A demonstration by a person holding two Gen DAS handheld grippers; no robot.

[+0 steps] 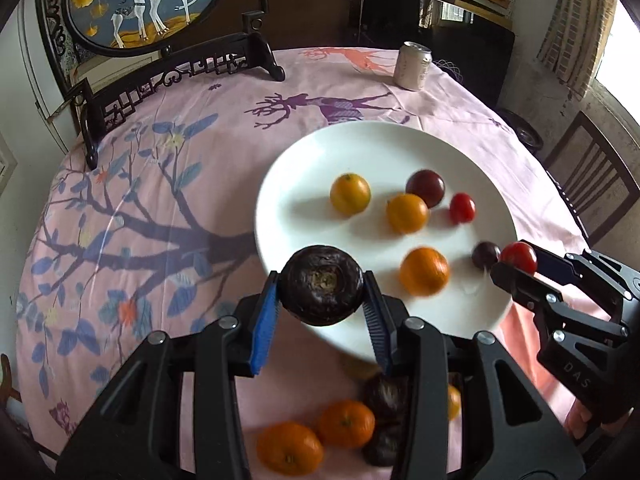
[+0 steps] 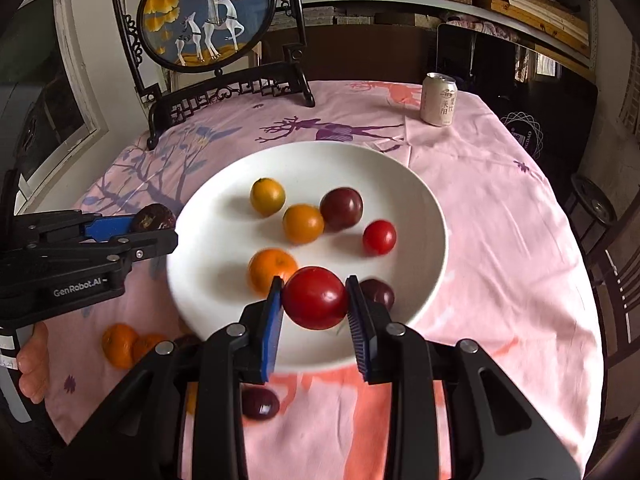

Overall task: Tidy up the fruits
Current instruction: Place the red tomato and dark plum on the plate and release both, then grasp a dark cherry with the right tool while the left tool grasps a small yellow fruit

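My left gripper (image 1: pixel 322 284) is shut on a dark brown round fruit (image 1: pixel 322 290), held just above the near left rim of a white plate (image 1: pixel 320 160). My right gripper (image 2: pixel 314 292) is shut on a red tomato (image 2: pixel 315 298) over the plate's (image 2: pixel 320 164) near edge. On the plate lie several fruits: yellow-orange ones, a mandarin (image 2: pixel 270 270), dark purple ones and a small red tomato (image 2: pixel 379 237). In the right wrist view the left gripper (image 2: pixel 160 226) shows at the left edge. The right gripper (image 1: pixel 516 262) shows at the right of the left wrist view.
Loose mandarins (image 1: pixel 290 448) and dark fruits (image 1: pixel 384 396) lie on the pink cloth near the front, with a dark plum (image 2: pixel 260 402) beside them. A drink can (image 2: pixel 439 100) stands far right. A black-framed deer screen (image 2: pixel 208 16) stands at the back left, and a chair (image 1: pixel 592 184) is at the right.
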